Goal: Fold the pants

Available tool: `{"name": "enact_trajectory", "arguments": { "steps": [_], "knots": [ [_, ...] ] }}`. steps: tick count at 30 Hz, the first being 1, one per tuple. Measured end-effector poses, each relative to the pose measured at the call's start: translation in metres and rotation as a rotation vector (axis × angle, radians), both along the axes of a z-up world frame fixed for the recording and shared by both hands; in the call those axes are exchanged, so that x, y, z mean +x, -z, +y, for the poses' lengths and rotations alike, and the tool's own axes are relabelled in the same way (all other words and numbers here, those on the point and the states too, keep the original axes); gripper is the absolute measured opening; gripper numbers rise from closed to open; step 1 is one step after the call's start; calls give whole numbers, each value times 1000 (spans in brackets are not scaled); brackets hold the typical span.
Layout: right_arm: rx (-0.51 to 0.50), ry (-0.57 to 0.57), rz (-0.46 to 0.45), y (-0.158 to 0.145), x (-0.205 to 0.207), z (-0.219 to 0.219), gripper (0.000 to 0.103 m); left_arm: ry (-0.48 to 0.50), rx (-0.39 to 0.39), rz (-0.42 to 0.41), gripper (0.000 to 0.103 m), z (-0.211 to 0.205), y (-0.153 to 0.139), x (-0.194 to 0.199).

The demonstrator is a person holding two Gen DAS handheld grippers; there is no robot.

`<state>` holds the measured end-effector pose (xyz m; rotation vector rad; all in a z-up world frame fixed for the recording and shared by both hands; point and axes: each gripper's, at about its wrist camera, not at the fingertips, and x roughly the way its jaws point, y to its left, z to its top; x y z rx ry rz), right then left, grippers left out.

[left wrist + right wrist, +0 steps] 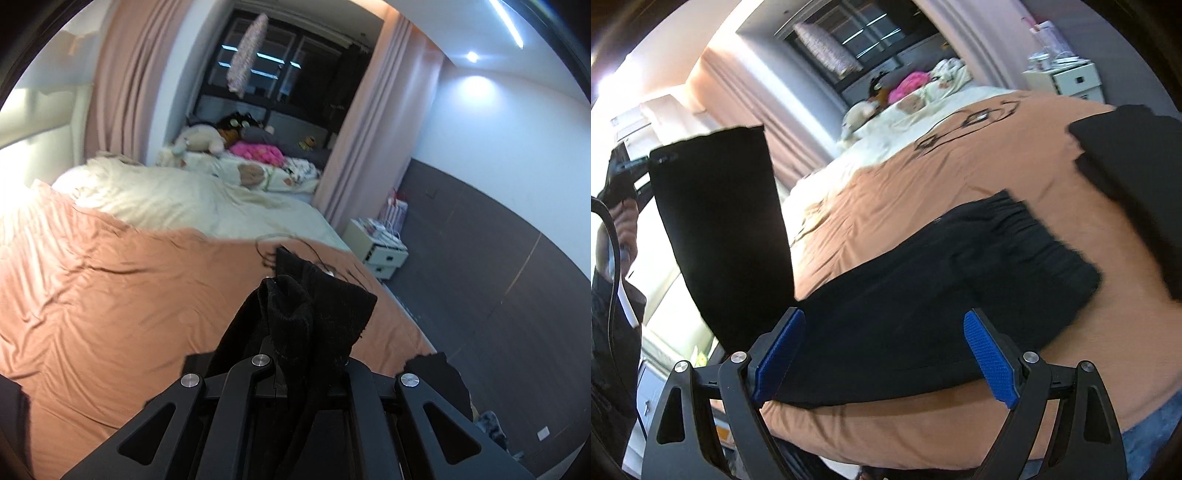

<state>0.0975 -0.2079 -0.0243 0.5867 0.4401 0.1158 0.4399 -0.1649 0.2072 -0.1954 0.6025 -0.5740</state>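
The black pants (923,295) lie on the orange bedspread (923,177), waistband (1027,229) toward the right. One leg end (720,229) is lifted up at the left, held by my left gripper (624,184), seen there with the hand. In the left wrist view my left gripper (295,339) is shut on the bunched black pant hem (314,314), held above the bed. My right gripper (886,354) is open, its blue pads (990,362) astride the pants near the bed's front edge, holding nothing.
A second folded black garment (1137,177) lies on the bed at the right. A cable (960,125) lies on the bedspread. A cream duvet (177,199), stuffed toys (199,140) and a white nightstand (380,251) lie beyond. The dark floor (480,295) is to the right.
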Motion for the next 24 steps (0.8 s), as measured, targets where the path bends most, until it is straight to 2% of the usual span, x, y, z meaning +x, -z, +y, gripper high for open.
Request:
{"name": "enact_trajectory", "arguments": {
  "steps": [10,16,24],
  "knots": [
    [81,116,-14,5,-54,-38,88,87,74,156,4,-97,79,17],
    [109,147,-6,10,-64,-43,88,117,95,197,4,-141,100,28],
    [153,179,10,13,-65,-55,88,184,110,228,4,-205,125,23]
  ]
}}
